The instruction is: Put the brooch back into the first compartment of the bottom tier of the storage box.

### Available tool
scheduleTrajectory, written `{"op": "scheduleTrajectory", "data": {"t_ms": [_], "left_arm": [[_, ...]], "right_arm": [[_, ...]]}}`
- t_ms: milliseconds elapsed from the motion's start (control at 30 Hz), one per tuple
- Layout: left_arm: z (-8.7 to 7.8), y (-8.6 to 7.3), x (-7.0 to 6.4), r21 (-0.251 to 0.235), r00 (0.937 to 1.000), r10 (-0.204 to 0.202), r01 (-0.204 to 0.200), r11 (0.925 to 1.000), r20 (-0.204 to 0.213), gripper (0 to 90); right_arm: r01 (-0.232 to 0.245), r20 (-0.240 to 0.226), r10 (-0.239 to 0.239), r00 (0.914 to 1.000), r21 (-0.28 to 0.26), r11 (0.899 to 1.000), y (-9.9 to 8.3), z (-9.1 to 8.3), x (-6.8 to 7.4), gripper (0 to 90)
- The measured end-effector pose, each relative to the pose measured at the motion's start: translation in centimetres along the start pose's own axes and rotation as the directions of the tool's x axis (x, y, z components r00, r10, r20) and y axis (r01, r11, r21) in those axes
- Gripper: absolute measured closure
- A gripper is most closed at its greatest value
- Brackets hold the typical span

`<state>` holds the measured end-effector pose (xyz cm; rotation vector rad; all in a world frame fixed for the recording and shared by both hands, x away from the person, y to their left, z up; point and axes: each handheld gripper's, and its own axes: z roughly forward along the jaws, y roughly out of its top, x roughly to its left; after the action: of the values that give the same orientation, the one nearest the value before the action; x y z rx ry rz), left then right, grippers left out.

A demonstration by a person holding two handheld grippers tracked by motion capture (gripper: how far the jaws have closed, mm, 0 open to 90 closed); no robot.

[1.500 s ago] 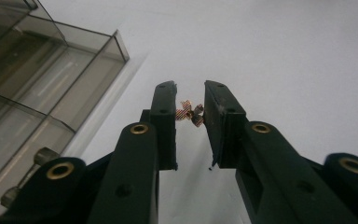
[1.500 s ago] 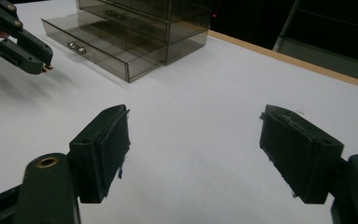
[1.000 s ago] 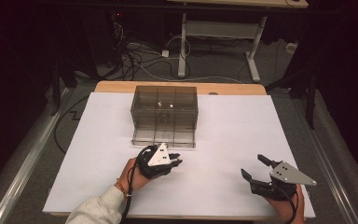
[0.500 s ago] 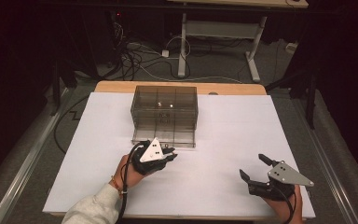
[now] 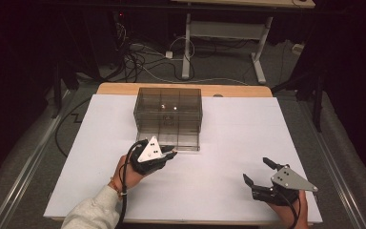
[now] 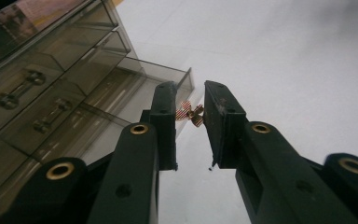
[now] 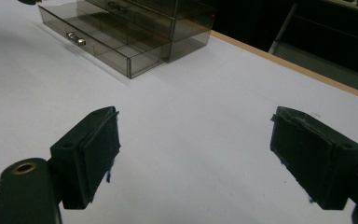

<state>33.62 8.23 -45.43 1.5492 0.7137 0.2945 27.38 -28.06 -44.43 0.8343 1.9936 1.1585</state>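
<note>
- Left gripper view: left tongs (image 6: 189, 112) pinch a small red-and-gold piece (image 6: 189, 112) beside the smoky drawer box's (image 5: 168, 116) pulled-out bottom drawer (image 6: 121, 95).
- Right tongs (image 7: 193, 156) gape wide, holding nothing.
- White surface (image 5: 238, 143); dark room, floor cables (image 5: 143, 57).

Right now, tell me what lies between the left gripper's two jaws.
A small red-and-gold object sits pinched between the left gripper's jaws, clearest in the left gripper view. Beyond it stands the smoky drawer cabinet, bottom drawer pulled out.
</note>
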Motion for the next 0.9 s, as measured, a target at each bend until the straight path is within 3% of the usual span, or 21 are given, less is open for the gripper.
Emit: {"op": "scheduleTrajectory", "data": {"t_ms": [467, 900], "left_arm": [[-0.7, 1.0, 1.9, -0.032, 0.9987, -0.027, 0.025, 0.9992, -0.043, 73.2], [-0.8, 1.4, 3.5, -0.051, 0.9951, -0.021, 0.016, 0.9986, -0.097, 73.1]], "right_arm": [[0.001, 0.009, -0.001, 1.0, -0.007, 1.0, -0.1, 0.0, -0.1, 15.7], [0.002, 0.013, -0.002, 0.9999, -0.002, 1.0, -0.2, 0.1, 0.0, 15.8]]}}
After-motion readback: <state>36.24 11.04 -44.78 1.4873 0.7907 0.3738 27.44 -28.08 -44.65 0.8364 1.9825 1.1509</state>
